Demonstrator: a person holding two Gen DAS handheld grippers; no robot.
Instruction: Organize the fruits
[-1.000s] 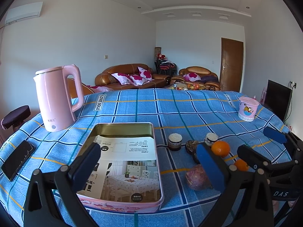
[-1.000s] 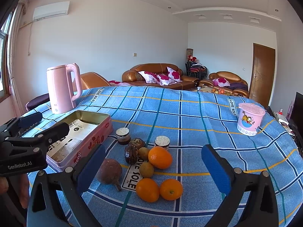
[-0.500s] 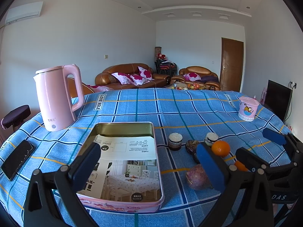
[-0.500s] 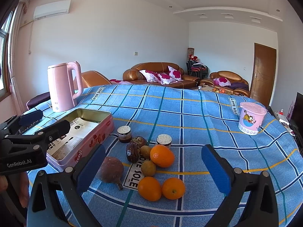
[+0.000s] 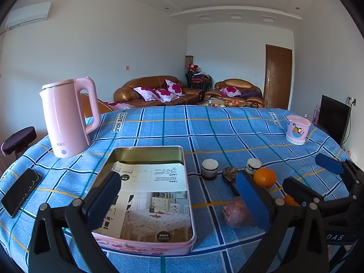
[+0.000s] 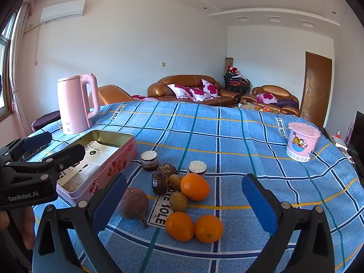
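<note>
A loose group of fruit lies on the blue checked tablecloth. It holds three oranges (image 6: 195, 186) (image 6: 179, 226) (image 6: 208, 228), two small brown kiwis (image 6: 178, 201), a purple-brown round fruit with a stem (image 6: 133, 202) (image 5: 236, 211) and dark wrinkled fruits (image 6: 159, 183). Left of them stands an open pink tin (image 6: 113, 159) (image 5: 145, 245) with a printed leaflet inside. My right gripper (image 6: 184, 195) hangs open above the near side of the fruit, holding nothing. Over the tin's near half, my left gripper (image 5: 176, 193) is open and holds nothing. Each gripper shows in the other's view, the left gripper (image 6: 53, 146) and the right gripper (image 5: 314, 175).
Two small jars with white tops (image 6: 149, 160) (image 6: 197, 168) stand just behind the fruit. A pink kettle (image 5: 68, 118) is at the back left, a black phone (image 5: 21, 192) near the left edge, and a pink lidded cup (image 6: 301, 144) at the far right. Sofas stand beyond the table.
Almost nothing: the right wrist view has crept slightly toward the fruit. Both grippers stay open and the fruit and tin have not moved.
</note>
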